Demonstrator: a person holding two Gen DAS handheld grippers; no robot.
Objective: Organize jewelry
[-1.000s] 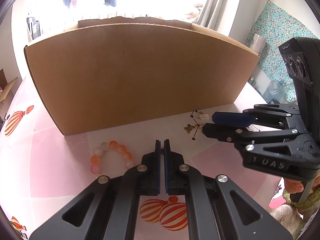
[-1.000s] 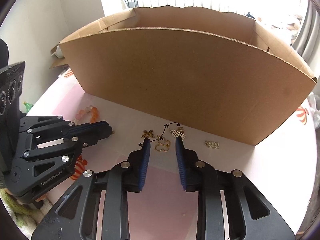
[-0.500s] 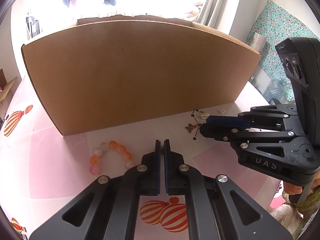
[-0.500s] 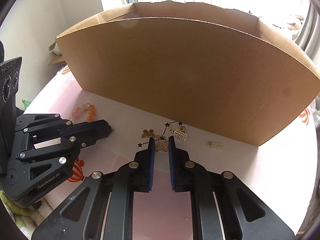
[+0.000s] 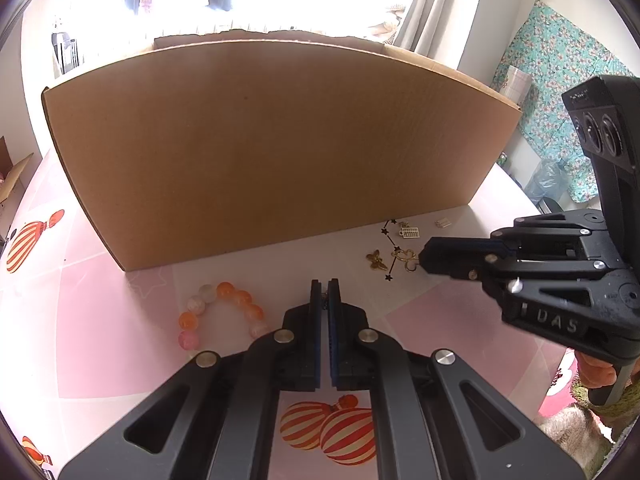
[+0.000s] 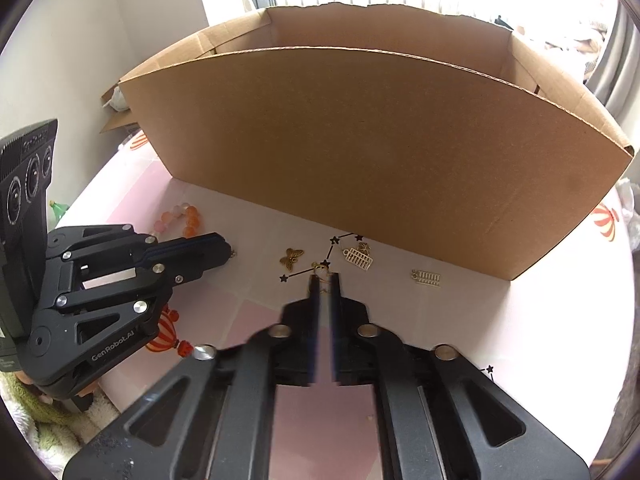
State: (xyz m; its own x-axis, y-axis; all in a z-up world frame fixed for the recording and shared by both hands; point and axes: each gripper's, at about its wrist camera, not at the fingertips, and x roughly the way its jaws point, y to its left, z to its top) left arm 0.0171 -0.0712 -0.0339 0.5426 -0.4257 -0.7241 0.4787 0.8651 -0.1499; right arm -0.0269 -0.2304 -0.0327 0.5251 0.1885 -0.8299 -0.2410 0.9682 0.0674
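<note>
Several gold charms lie on the pink tablecloth before a tall cardboard box [image 5: 260,152]: a butterfly [image 6: 291,259], a grid-shaped charm [image 6: 359,258] and a small comb-like charm [image 6: 426,278]. My right gripper [image 6: 324,280] points down at an open gold loop charm [image 6: 320,270]. Its jaws stand narrow and are opening slightly, with the charm pinched between the tips. In the left wrist view the right gripper [image 5: 424,258] touches that charm [image 5: 405,258]. My left gripper [image 5: 325,286] is shut, and a small gold piece [image 6: 232,255] pokes from its tip. An orange and pink bead bracelet [image 5: 224,308] lies left of it.
The box [image 6: 380,152] is open at the top and walls off the far side of the table. Black stars and striped balloons [image 5: 328,432] are printed on the cloth. A hand [image 5: 596,372] grips the right handle. A floral cloth [image 5: 560,92] hangs at the far right.
The right gripper's jaws came together from wide apart around the gold loop charm, and it shifted slightly forward. The left gripper stayed shut and still.
</note>
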